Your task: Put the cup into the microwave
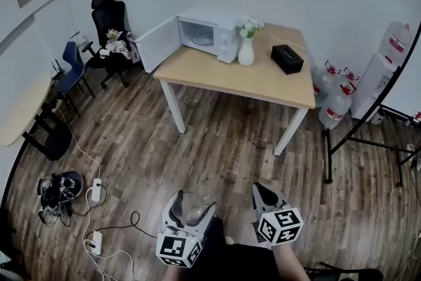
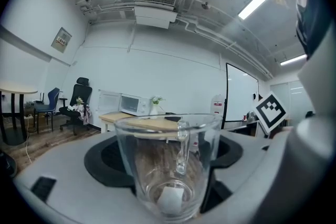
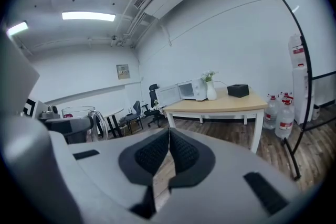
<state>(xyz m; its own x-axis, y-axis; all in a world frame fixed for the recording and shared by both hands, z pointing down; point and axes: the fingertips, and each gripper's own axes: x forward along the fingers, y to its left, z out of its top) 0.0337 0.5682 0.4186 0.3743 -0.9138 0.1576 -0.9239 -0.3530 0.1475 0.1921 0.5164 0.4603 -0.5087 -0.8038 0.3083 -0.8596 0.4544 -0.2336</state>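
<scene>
Left fingers [image 2: 105,162] spread wide, clamped round glass cup [image 2: 167,165]. Cup upright, kept near level so it won't tip. Right fingers [image 3: 149,155] pressed together, empty, spare. Microwave [image 1: 209,33] far off on table [image 1: 263,79], door [image 1: 158,44] already swung open left. Carry still ahead, I judge.

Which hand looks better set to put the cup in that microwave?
Left. The left claw holds the cup, and the microwave stands with its door open. The right claw is shut and empty.
</scene>
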